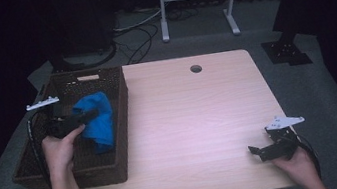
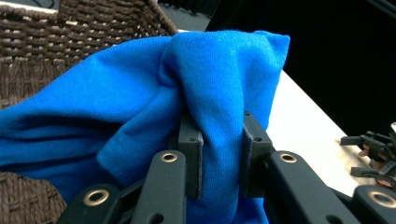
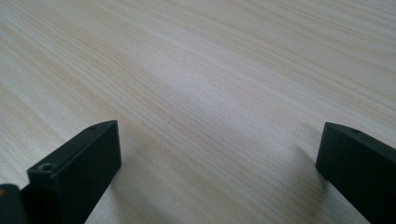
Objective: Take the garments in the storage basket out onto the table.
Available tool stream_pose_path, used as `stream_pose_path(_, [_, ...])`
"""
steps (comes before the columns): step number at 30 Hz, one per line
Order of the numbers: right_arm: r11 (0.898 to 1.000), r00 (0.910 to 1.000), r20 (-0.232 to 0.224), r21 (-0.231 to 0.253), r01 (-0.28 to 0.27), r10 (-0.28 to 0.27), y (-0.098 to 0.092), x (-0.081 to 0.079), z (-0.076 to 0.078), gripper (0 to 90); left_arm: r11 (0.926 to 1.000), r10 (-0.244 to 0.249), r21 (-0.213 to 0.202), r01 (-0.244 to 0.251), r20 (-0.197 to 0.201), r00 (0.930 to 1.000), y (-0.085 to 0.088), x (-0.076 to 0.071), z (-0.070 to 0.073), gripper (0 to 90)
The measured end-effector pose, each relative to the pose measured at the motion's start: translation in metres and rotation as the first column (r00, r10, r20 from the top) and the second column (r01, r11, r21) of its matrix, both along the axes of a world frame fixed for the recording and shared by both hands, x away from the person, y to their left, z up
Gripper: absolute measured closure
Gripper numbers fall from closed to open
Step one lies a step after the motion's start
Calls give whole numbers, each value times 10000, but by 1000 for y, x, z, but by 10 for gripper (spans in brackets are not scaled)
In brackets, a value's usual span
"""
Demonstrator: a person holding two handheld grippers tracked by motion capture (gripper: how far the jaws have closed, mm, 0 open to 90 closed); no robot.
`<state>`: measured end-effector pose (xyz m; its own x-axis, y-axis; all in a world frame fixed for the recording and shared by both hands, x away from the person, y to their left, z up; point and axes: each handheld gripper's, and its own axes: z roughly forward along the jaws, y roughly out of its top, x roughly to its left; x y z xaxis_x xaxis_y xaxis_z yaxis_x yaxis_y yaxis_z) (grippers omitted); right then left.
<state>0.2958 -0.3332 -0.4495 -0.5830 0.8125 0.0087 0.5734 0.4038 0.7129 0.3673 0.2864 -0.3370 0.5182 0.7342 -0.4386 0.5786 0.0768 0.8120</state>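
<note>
Here the blue cloth is bunched between the left gripper's nearly closed jaws, above the wicker basket; its trailing folds could snag on the basket wall beside the fingers and slip free; the right gripper, jaws wide and holding nothing, rests well apart on the table.

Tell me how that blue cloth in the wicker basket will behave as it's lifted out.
The blue knit cloth will probably hang floppy: it bunches into folds where the left hand-held gripper pinches it. It looks light, since one small pinch holds it above the brown wicker basket. Loose ends may drag over the rim.
</note>
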Motion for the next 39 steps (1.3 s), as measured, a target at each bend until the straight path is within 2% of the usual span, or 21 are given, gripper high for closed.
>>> stream_pose_path(5, [10000, 10000, 0, -1, -2, 2, 0, 0, 0, 0, 9990, -93, -430, 114, 489, 9988, 2, -3, 2, 748])
stream_pose_path(8, [10000, 10000, -1, 0, 0, 0, 0, 0, 0, 0, 9984, -147, -535, 184, 684, 9975, 3, -4, 3, 748])
stream_pose_path(15, [10000, 10000, -1, 0, -3, 3, 0, 0, 0, 0, 9981, -151, -574, 216, 1123, 9936, 3, -7, 7, 748])
stream_pose_path(20, [10000, 10000, -2, -1, -4, 4, 0, 0, 0, 0, 9984, -66, -546, 154, 1591, 9872, 1, -12, 11, 748])
stream_pose_path(33, [10000, 10000, -1, -2, -7, 7, 0, 0, 0, 0, 9976, -87, -651, 235, 2191, 9757, -9, -17, 21, 748])
stream_pose_path(39, [10000, 10000, 0, -1, -8, 8, 0, 0, 0, 0, 9978, 18, -645, 152, 2551, 9669, -18, -20, 26, 748])
